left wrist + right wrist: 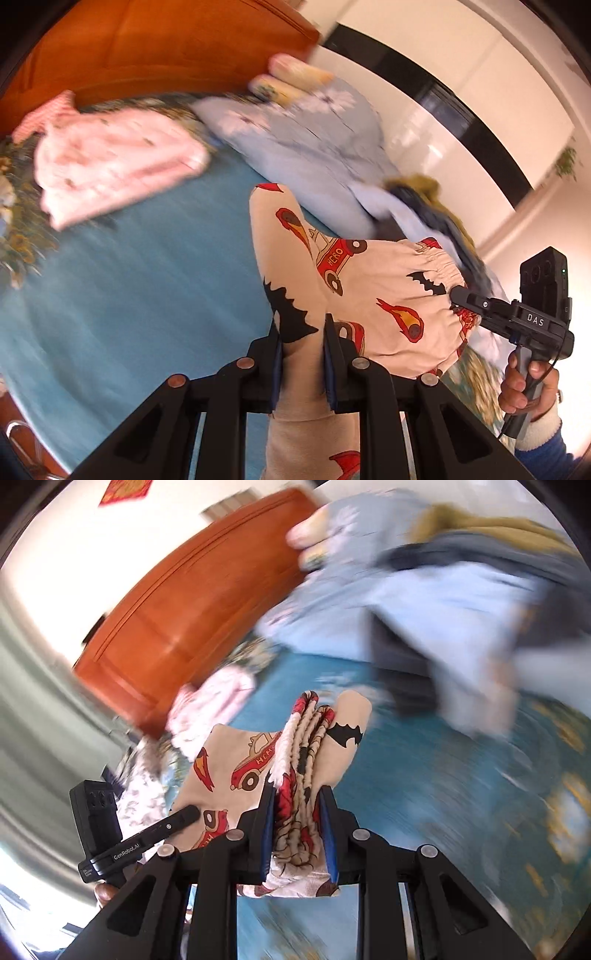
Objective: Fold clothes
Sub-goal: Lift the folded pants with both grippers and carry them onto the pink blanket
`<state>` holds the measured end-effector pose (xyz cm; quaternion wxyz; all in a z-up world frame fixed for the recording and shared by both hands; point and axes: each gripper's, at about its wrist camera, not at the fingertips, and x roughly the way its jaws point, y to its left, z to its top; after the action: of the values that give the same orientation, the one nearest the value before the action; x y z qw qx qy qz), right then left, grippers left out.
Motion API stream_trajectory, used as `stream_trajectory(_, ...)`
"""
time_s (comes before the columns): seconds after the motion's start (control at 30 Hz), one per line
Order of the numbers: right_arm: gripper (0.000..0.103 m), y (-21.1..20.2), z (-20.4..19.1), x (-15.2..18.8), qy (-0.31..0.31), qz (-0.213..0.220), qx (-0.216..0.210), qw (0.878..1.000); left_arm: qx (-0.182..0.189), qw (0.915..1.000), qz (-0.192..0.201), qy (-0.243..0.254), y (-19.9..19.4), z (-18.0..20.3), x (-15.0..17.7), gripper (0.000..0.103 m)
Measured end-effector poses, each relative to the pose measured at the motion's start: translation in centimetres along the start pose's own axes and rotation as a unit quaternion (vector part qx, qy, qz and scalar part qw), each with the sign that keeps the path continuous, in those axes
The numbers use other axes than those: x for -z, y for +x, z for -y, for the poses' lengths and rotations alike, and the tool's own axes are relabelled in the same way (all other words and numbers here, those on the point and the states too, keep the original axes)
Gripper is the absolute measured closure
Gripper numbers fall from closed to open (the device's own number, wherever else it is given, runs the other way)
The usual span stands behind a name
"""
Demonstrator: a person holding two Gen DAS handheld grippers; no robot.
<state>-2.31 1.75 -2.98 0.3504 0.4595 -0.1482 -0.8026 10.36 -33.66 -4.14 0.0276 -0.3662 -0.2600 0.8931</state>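
Folding of the cartoon-print shorts [369, 291] has barely begun: both grippers hold them lifted over the blue bedsheet [147, 295]. The left gripper [303, 354] is clamped on a leg, the right gripper [297, 823] on the bunched elastic waistband. A pink garment [110, 166] lies folded near the headboard [166, 48]; a jumbled pile of clothes [443, 590] awaits.
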Motion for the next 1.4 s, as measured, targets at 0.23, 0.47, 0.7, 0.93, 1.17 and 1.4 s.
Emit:
stream_trajectory(0.23,0.079,16.3,-11.0,-12.2,-0.097,-0.046,-0.051,0.993,-0.061,0.9939,0.08,-0.044,-1.9,-12.3,-10.5,0.084)
stream_trajectory(0.47,0.079,30.6,-20.1,-20.5,-0.185,-0.083,-0.049,0.978,-0.098,0.9814,0.133,-0.097,-1.9,-22.5,-16.8,0.084)
stream_trajectory(0.7,0.079,39.7,-24.7,-24.2,-0.243,-0.084,0.003,0.966,-0.103,0.9683,0.177,-0.143,-0.3,-27.7,-18.8,0.084)
stream_trajectory(0.93,0.092,43.7,-24.0,-26.0,-0.222,-0.057,0.026,0.973,-0.103,0.9699,0.158,-0.154,2.6,-29.6,-17.5,0.083)
stream_trajectory(1.17,0.092,45.2,-21.4,-24.2,-0.204,-0.06,0.036,0.976,-0.098,0.9678,0.143,-0.182,1.9,-31.2,-16.3,0.076)
stream_trajectory(1.4,0.092,43.1,-21.8,-22.0,-0.223,-0.037,-0.01,0.974,-0.165,0.9662,0.169,-0.103,-1.3,-26.8,-17.7,0.071)
